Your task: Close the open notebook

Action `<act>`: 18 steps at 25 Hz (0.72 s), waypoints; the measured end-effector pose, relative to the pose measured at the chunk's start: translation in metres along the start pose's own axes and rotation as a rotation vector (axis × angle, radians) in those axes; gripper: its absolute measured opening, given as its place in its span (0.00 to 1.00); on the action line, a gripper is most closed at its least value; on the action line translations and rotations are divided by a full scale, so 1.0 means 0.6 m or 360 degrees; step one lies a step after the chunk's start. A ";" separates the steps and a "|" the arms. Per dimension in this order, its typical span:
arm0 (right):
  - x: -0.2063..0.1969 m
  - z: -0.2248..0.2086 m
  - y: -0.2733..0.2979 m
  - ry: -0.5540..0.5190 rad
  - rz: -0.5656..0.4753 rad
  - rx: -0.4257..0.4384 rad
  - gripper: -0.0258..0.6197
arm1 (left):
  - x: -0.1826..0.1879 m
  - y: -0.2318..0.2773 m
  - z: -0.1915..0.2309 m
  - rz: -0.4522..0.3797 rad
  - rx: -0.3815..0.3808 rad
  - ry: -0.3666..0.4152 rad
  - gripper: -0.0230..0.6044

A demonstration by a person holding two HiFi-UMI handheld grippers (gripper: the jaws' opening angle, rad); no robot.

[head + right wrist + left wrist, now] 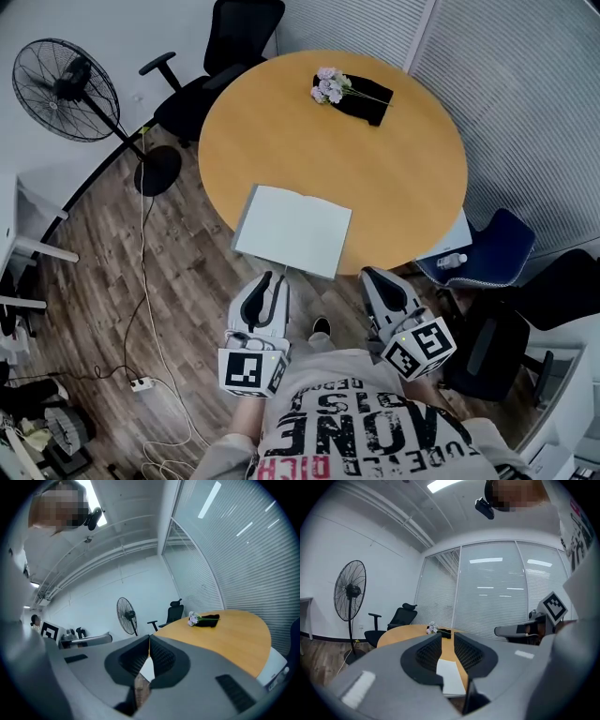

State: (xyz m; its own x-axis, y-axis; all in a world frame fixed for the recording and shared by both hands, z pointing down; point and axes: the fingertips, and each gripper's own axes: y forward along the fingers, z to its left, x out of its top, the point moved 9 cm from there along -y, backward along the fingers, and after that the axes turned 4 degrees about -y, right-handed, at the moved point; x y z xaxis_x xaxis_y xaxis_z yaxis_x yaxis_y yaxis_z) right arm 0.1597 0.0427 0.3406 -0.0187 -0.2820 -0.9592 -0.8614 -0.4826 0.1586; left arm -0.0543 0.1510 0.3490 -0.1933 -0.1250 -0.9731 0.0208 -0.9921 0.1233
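1. Because the notebook (292,230) lies open and flat at the near rim of the round tabletop (281,122), white pages up, I hold both tools low and just short of that rim. Neither one touches the notebook.
2. My left tool (273,281) faces the left half of the notebook with its jaws spread and nothing between the pads. In the left gripper view the pages (451,677) show through the gap, beyond the tips (447,637). I judge that opening suits slipping over a cover edge.
3. My right tool (373,275) stands off the notebook's near right corner. Its jaws are pressed together at the tips (149,638) and pinch nothing; a sliver of white page (147,670) shows below them. A closed tip would serve well as a pusher or a hold-down.
4. The fold seems to run away from me, so closing means swinging one half sideways over the other. I take this as the approach, with the closing itself not yet begun.
5. The flowers (328,86) and the dark cloth (366,98) under them sit at the far side, well apart from the notebook, so they leave room to work.
6. The risk I see is the notebook sliding off the rim if I nudge it towards myself.
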 end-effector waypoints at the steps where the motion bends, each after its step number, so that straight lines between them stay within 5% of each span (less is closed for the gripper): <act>1: 0.000 -0.004 -0.002 0.0002 0.0002 -0.0002 0.06 | -0.001 0.003 -0.002 -0.0002 0.0007 -0.0002 0.18; 18: 0.002 -0.041 -0.005 0.0053 -0.0019 -0.0120 0.06 | 0.013 0.051 -0.004 0.0003 -0.0049 0.0012 0.18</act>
State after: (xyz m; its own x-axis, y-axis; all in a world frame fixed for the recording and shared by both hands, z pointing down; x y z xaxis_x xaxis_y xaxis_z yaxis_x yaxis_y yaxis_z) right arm 0.1751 0.0236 0.3450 0.0095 -0.3024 -0.9531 -0.8206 -0.5470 0.1654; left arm -0.0529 0.1195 0.3445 -0.1856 -0.1265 -0.9744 0.0515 -0.9916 0.1189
